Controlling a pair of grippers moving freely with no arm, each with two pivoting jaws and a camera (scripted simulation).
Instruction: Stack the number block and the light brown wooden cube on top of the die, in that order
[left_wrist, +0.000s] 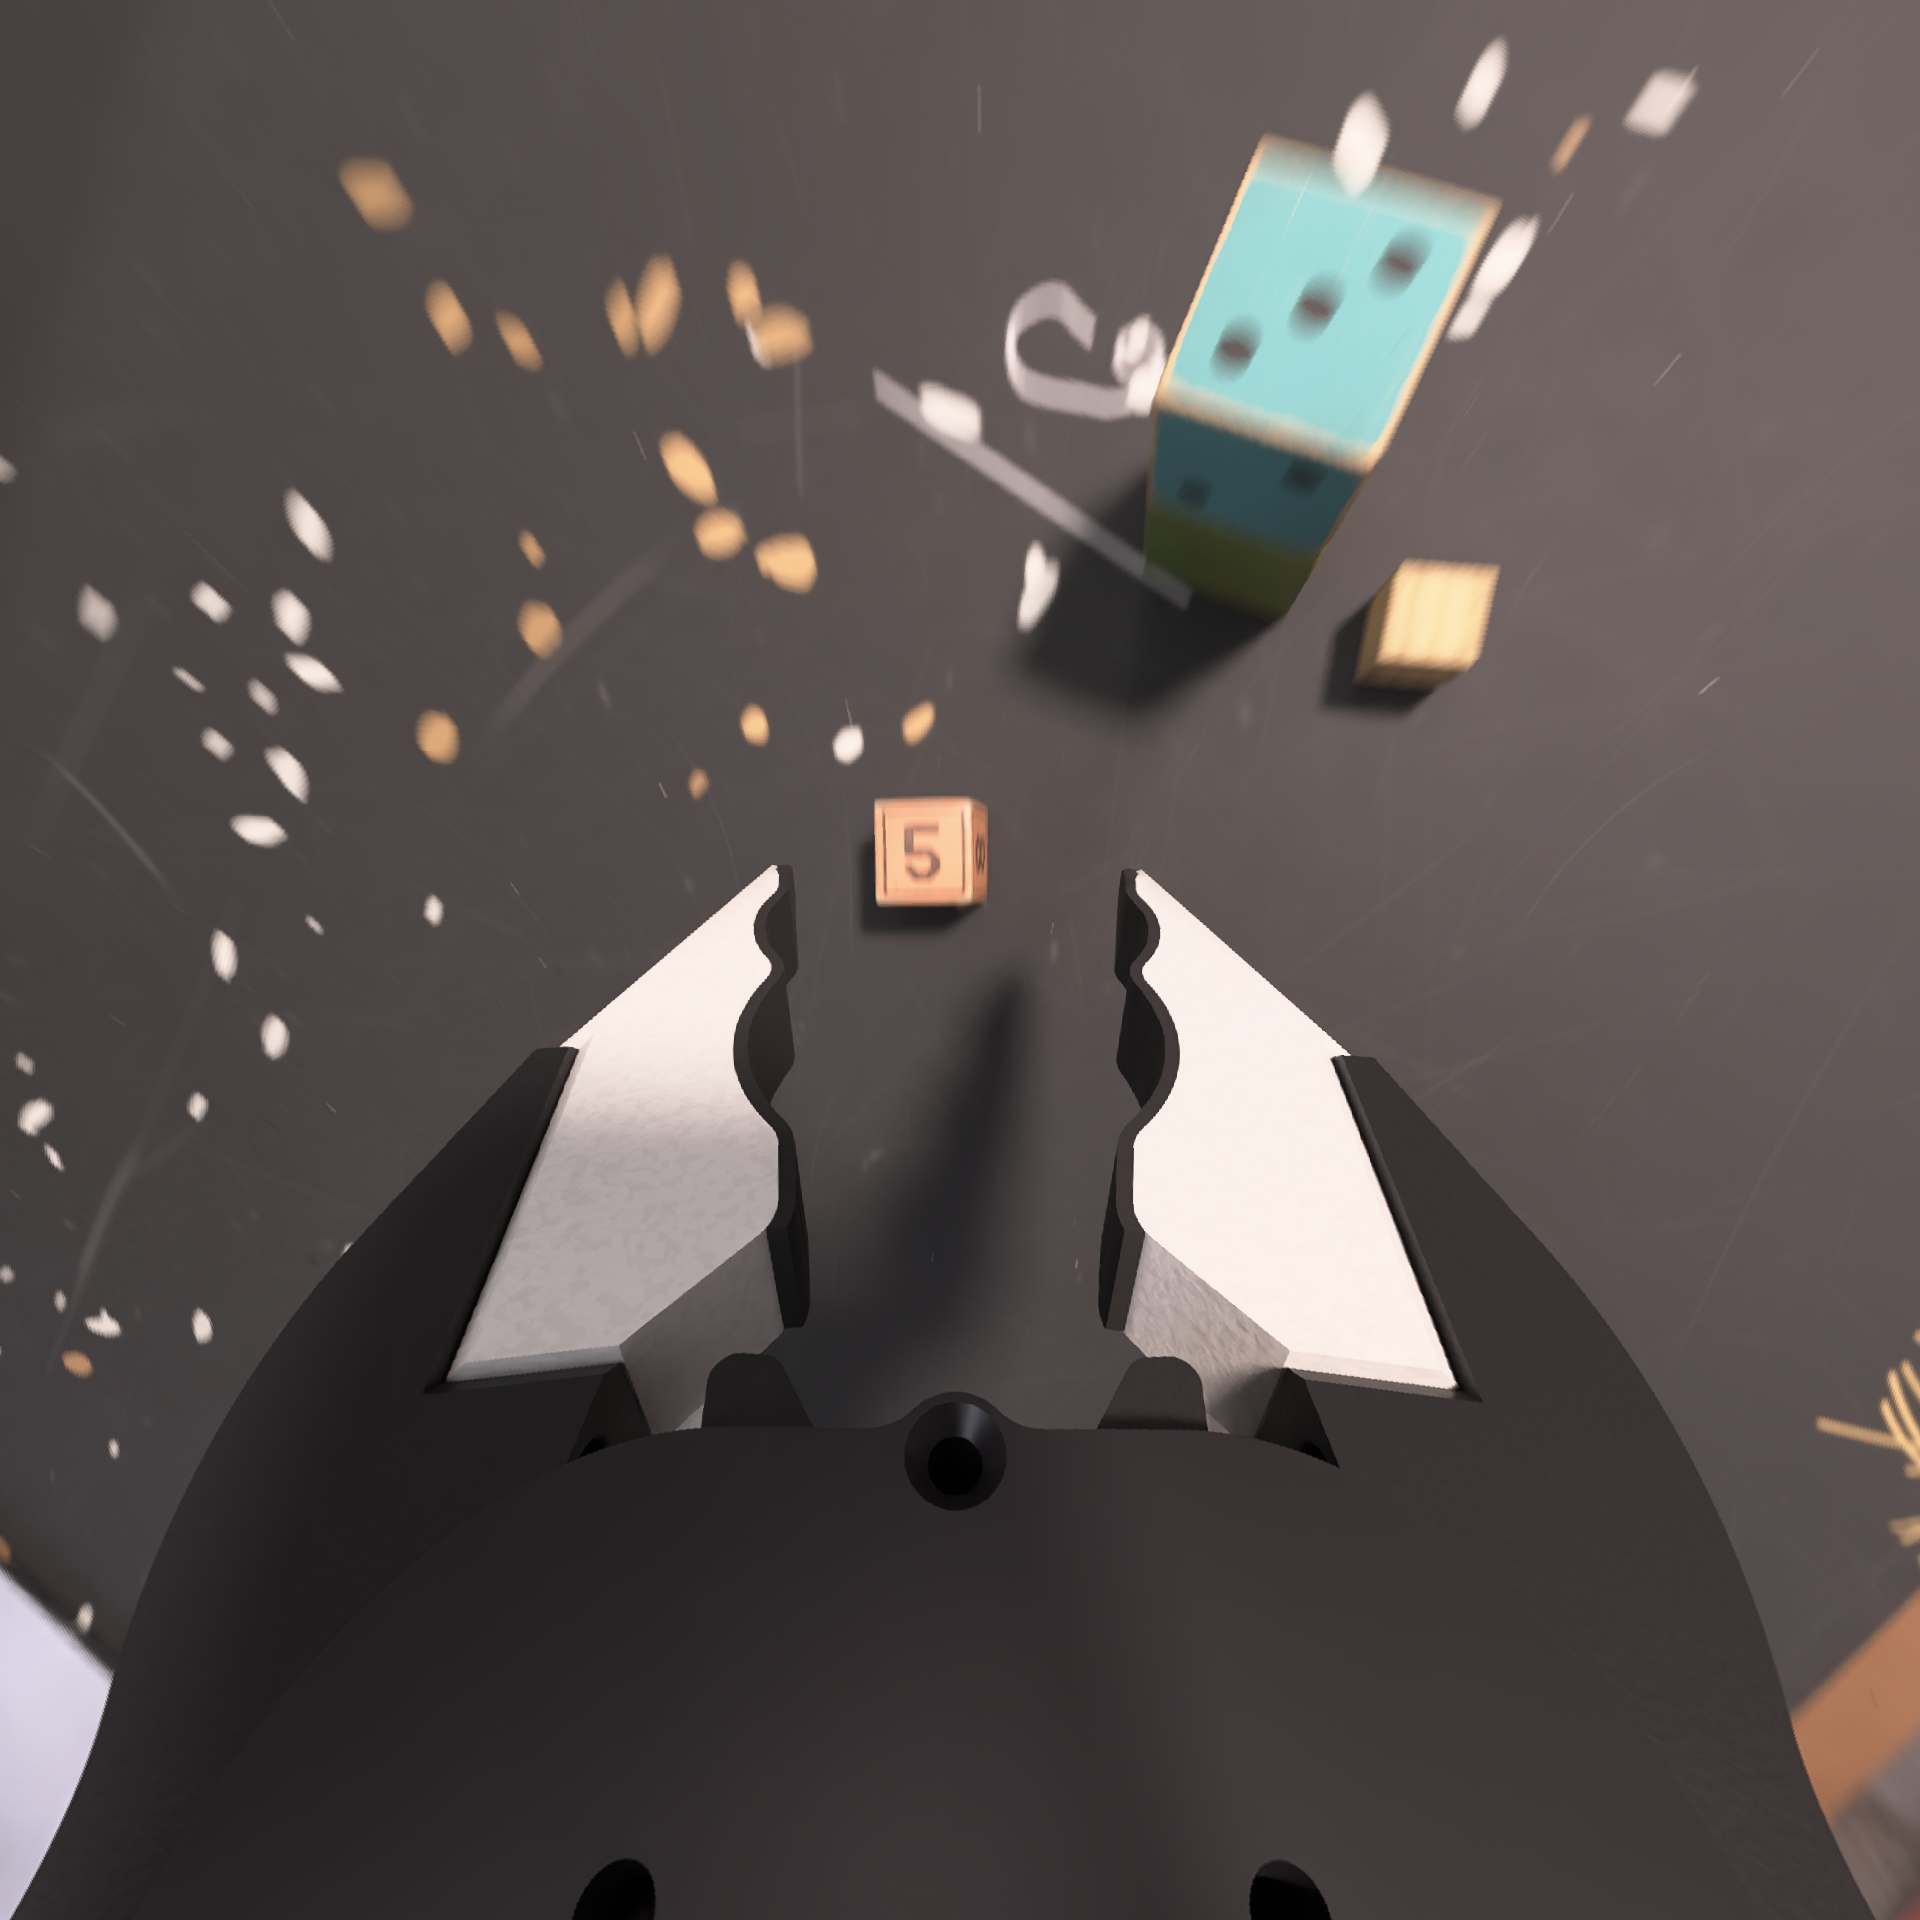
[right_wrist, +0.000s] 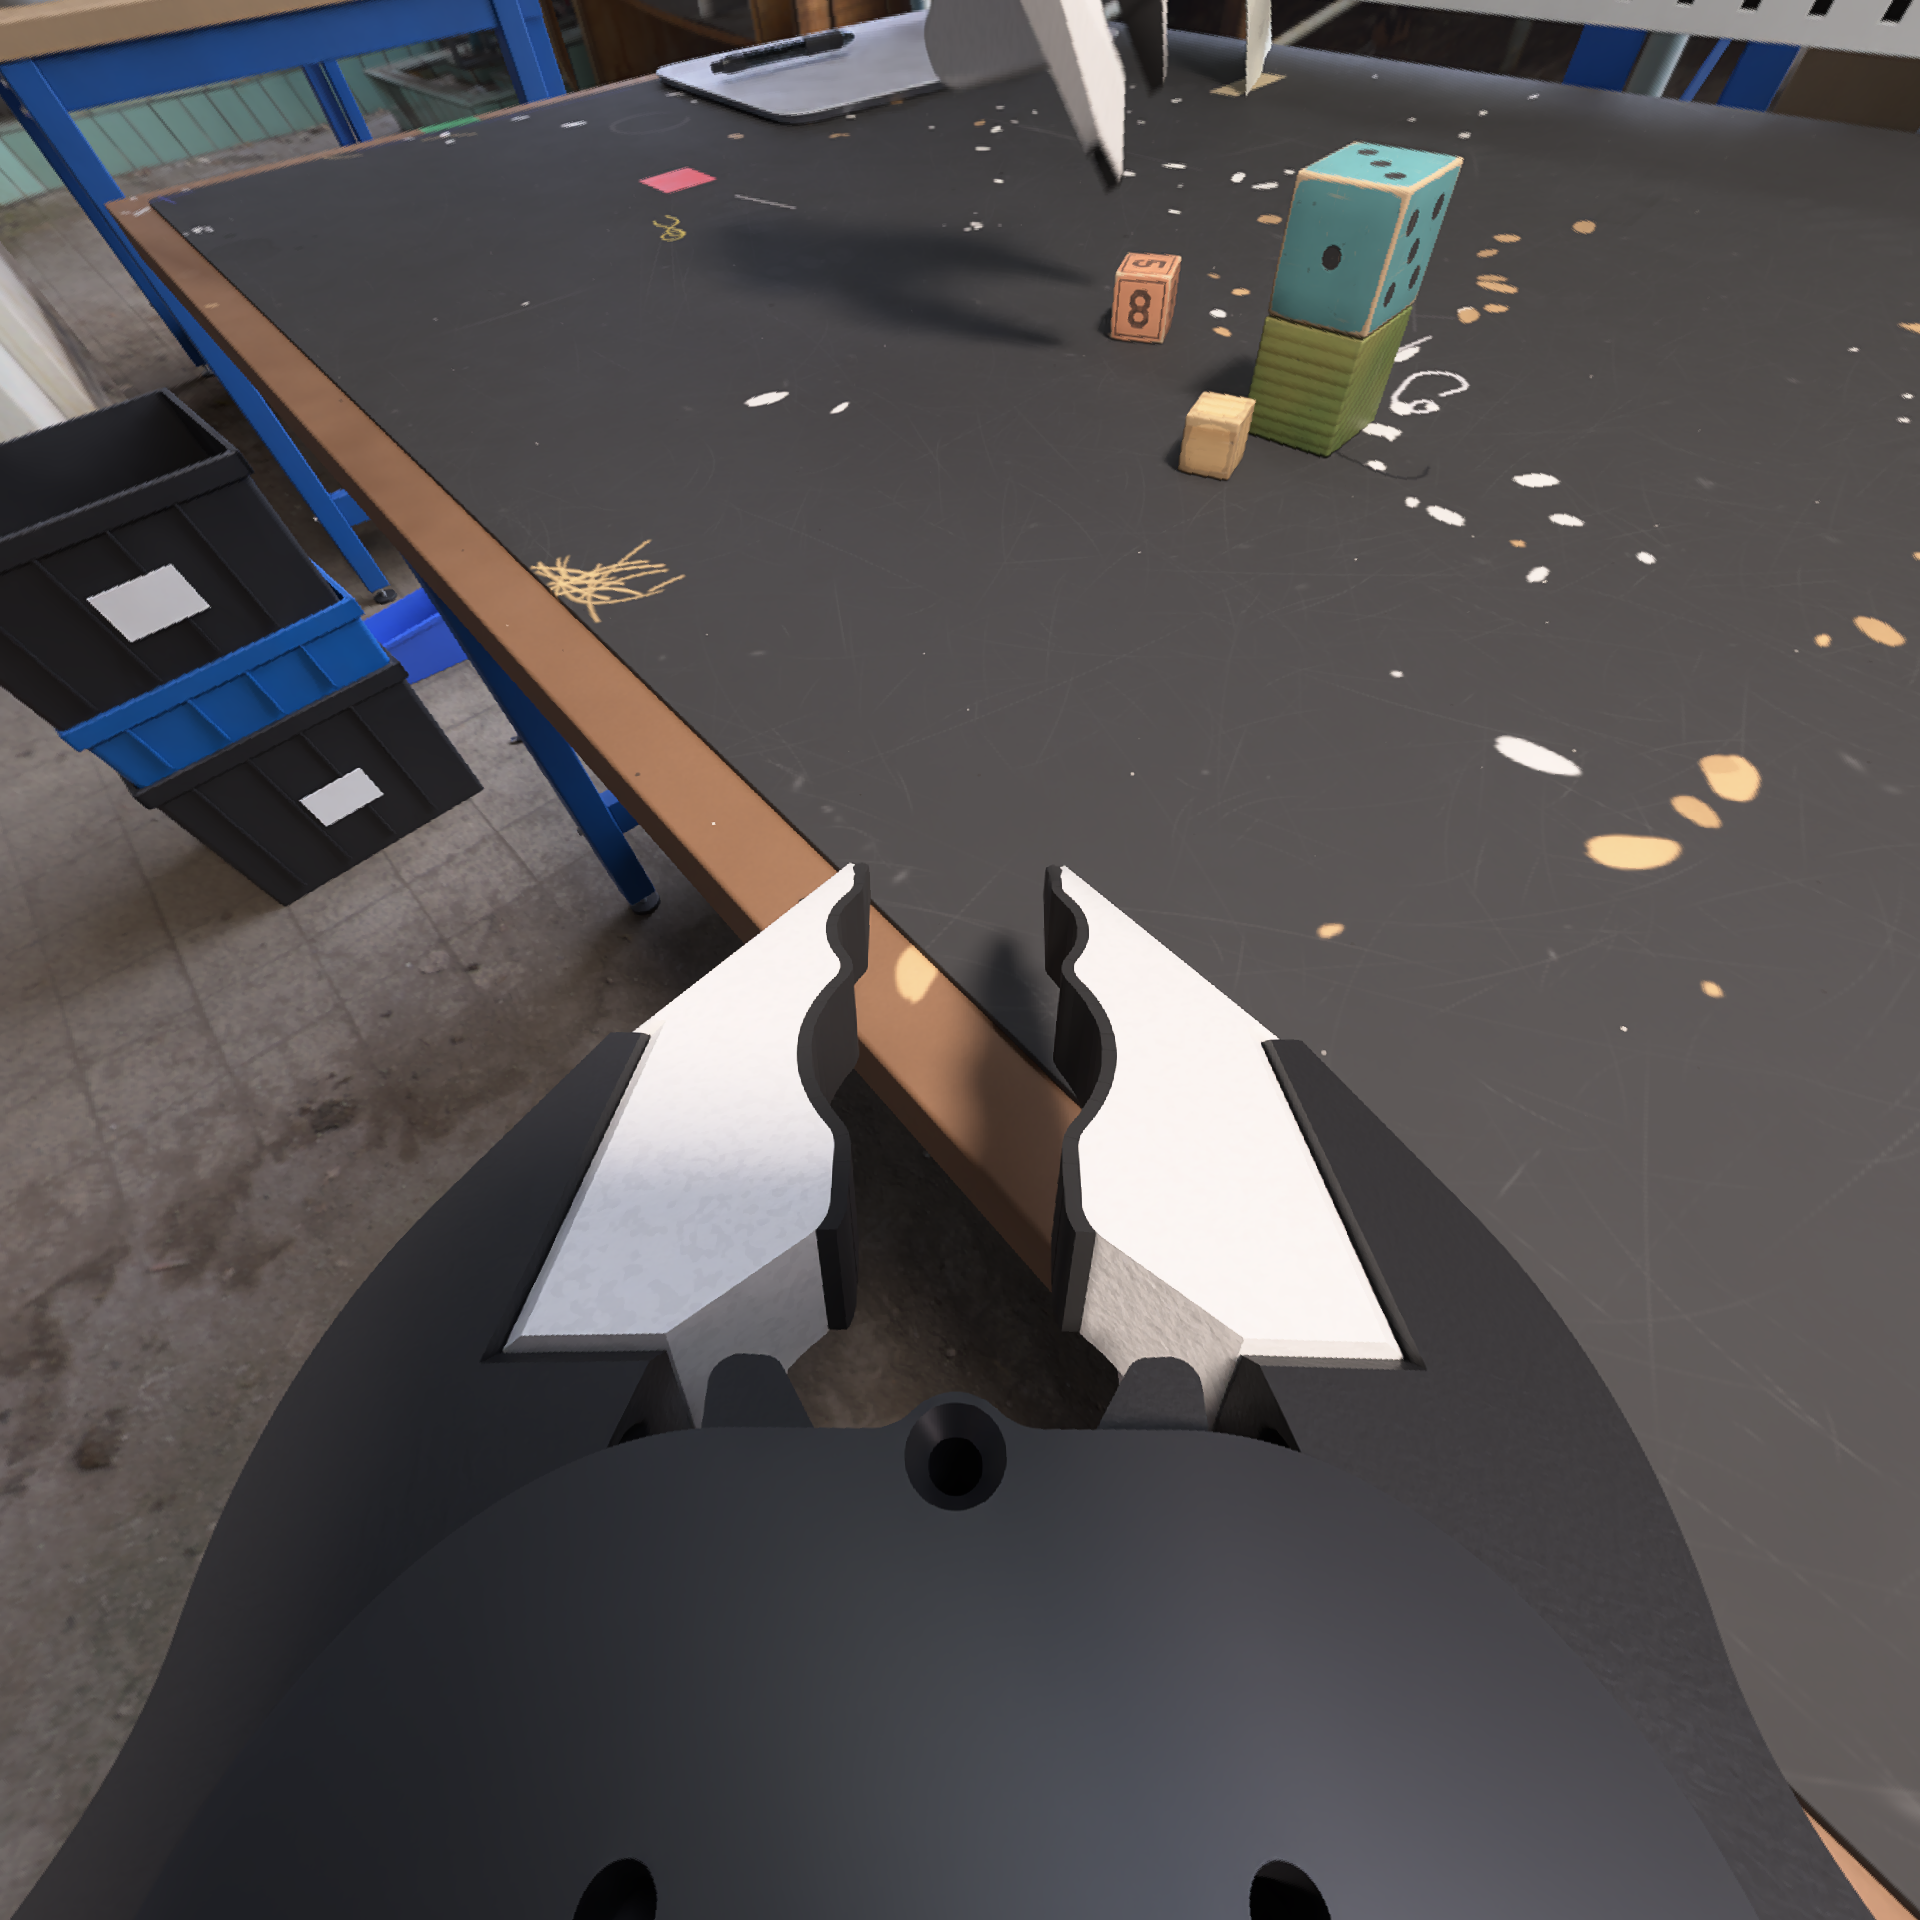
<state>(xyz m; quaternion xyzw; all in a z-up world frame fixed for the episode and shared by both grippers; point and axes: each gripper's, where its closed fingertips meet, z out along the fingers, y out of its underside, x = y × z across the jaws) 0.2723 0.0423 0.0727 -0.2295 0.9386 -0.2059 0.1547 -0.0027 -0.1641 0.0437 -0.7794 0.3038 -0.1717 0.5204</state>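
Above number block (left_wrist: 928, 852), left gripper (left_wrist: 956, 904) agape.

Blocks on table: four. One number block (right_wrist: 1144, 298), one die (right_wrist: 1363, 237), one green block (right_wrist: 1322, 379), one light brown wooden cube (right_wrist: 1216, 434). Crates (right_wrist: 208, 644) left: three, stacked.

A workshop is showing here. A dark, scratched worktable (right_wrist: 1039, 675) on a blue steel frame (right_wrist: 208, 343) is carrying white and tan paint spatter (right_wrist: 1631, 852), with a clipboard (right_wrist: 800, 73) lying at its 12 o'clock end. At 9 o'clock, black and blue storage crates (right_wrist: 208, 665) are sitting stacked on a stained concrete floor (right_wrist: 260, 1091).
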